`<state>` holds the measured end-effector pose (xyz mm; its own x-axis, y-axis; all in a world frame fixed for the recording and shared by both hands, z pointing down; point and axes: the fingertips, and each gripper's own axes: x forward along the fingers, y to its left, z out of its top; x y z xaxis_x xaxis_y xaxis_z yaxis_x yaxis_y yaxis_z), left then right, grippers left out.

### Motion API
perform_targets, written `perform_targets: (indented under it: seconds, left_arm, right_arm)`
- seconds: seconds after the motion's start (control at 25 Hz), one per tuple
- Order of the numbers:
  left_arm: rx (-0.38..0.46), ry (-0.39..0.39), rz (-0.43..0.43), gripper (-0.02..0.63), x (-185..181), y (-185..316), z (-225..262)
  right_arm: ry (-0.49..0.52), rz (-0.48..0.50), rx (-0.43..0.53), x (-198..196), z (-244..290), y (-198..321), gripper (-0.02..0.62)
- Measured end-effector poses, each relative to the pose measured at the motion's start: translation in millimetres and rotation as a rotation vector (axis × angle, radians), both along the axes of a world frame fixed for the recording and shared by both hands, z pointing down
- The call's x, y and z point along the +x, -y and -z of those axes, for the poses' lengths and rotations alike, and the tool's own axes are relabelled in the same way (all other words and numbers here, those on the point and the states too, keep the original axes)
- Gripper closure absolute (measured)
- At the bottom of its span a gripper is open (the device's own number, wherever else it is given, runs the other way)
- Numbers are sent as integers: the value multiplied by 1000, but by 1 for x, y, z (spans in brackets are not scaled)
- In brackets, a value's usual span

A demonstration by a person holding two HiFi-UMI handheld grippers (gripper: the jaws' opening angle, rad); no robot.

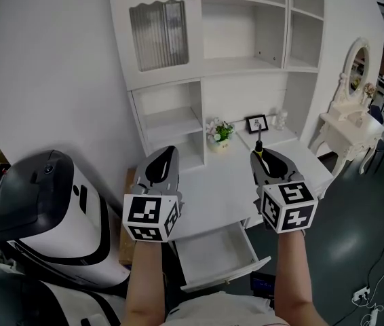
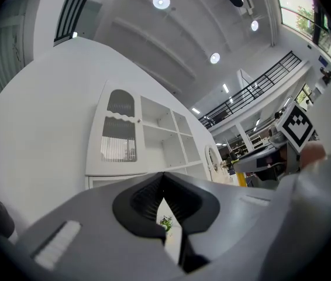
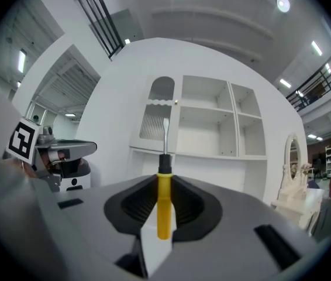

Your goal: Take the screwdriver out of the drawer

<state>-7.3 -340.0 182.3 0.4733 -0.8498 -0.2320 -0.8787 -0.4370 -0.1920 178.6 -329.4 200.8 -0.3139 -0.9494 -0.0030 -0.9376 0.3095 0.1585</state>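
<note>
A screwdriver [image 3: 163, 209] with a yellow handle, black collar and metal shaft stands upright between the jaws of my right gripper [image 3: 164, 180], which is shut on its handle. In the head view the screwdriver [image 1: 260, 151] pokes out of the right gripper [image 1: 264, 159], held up in the air above the white desk [image 1: 222, 178]. Below it the desk's drawer [image 1: 214, 255] is pulled out, and its inside looks bare. My left gripper [image 1: 166, 155] hangs level beside the right one. Its jaws [image 2: 164, 177] meet at the tips with nothing held.
On the back of the desk stand a small flower pot [image 1: 220, 133] and a picture frame [image 1: 257, 123], under a white shelf unit [image 1: 246, 26]. A large white and black machine [image 1: 43, 216] is at the left. A white dressing table with mirror [image 1: 351, 124] is at the right.
</note>
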Motion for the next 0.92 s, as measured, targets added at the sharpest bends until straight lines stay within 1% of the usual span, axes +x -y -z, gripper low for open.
perform_targets:
  seconds: [0.48, 0.92]
  left_arm:
    - [16, -15, 14, 597, -10, -6, 8]
    - [36, -22, 3, 597, -10, -10, 18]
  right_arm:
    - [1, -1, 31, 0, 12, -7, 518]
    - [-4, -10, 47, 1, 19, -12, 518]
